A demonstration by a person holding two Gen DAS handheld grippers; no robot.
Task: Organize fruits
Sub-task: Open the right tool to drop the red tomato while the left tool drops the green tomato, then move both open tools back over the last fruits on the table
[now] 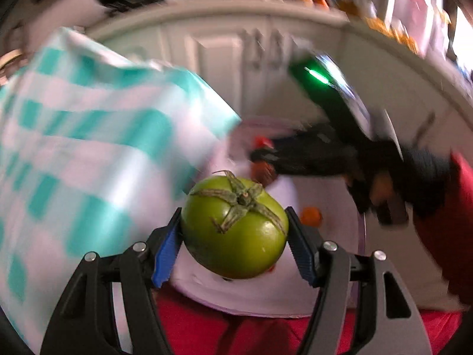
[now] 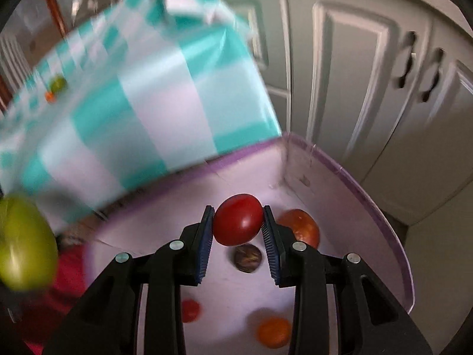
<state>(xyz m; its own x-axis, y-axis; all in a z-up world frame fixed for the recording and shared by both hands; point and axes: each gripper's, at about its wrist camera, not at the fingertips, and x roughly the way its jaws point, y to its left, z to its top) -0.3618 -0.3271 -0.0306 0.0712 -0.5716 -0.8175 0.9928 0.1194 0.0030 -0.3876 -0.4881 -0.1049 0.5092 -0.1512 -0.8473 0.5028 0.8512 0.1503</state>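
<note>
My left gripper (image 1: 235,230) is shut on a green tomato (image 1: 235,227) with its dried stem facing the camera, held above a white box with a purple rim (image 1: 362,236). My right gripper (image 2: 238,226) is shut on a red tomato (image 2: 238,219) and hangs inside the same box (image 2: 393,230). In the left wrist view the right gripper (image 1: 266,153) reaches into the box from the right. The green tomato (image 2: 25,242) shows blurred at the left edge of the right wrist view. Several fruits lie on the box floor: a red-orange tomato (image 2: 301,226), a dark round fruit (image 2: 246,257), a small red one (image 2: 189,310) and an orange one (image 2: 273,331).
A table under a teal-and-white checked cloth (image 2: 133,103) stands just left of the box, with a small green fruit (image 2: 57,84) and an orange one (image 2: 49,97) on top. White cabinet doors (image 2: 354,88) stand behind. Red fabric (image 1: 236,334) lies below the box.
</note>
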